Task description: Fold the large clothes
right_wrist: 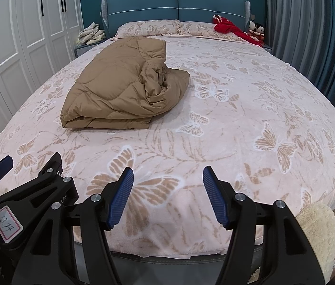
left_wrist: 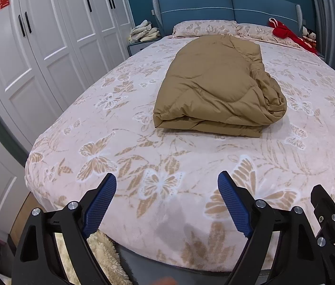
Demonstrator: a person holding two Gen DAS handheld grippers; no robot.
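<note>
A tan quilted comforter (left_wrist: pixel 217 87) is lying folded in thick layers on the middle of the bed (left_wrist: pixel 143 147), its right edge bunching in loose wrinkles. The left gripper (left_wrist: pixel 167 198) and right gripper (right_wrist: pixel 168 191) are hovering over the foot of the bed, both spread apart and pinching nothing, well short of the comforter. Pillows (right_wrist: pixel 148 27), a red garment (right_wrist: pixel 229 29) and white wardrobes (left_wrist: pixel 44 38) are sitting beyond; nothing is lying between.
</note>
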